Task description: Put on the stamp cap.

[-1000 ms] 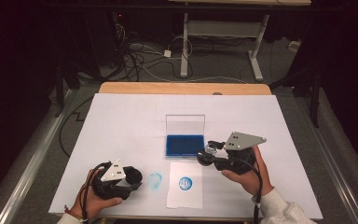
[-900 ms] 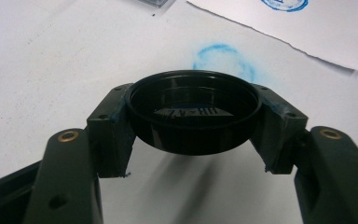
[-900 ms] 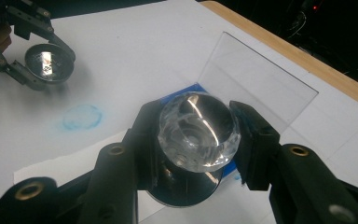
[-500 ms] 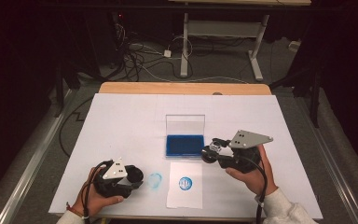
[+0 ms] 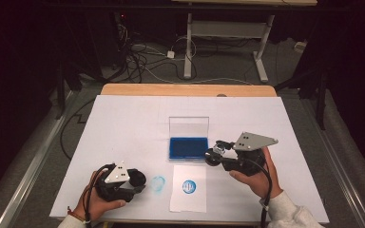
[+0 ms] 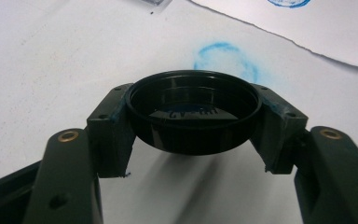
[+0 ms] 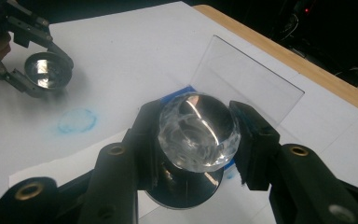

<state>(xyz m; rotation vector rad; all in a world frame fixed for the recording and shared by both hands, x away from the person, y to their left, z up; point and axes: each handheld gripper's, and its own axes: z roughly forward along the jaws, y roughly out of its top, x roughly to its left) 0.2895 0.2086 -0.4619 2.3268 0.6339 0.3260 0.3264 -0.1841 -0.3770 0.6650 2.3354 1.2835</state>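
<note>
Beside the ink pad [image 5: 188, 147], the stamp [image 5: 213, 156] has lifted.

Lab recording bay, dark around the edges
A white-covered worktop [image 5: 123, 123] with wooden edge, loose cables [image 5: 142, 61] tangled on the floor, and a metal desk frame [image 5: 223, 33] behind it

Dark room, floor cables [image 5: 145, 59], white desk frame [image 5: 228, 33] behind.

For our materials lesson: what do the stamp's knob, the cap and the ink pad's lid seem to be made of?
Knob: clear faceted glass or acrylic, glossy; it shows bright reflections.
Cap: black, smooth, glossy ring, probably plastic.
Lid: clear thin sheet, probably plastic; the table shows through.
</note>
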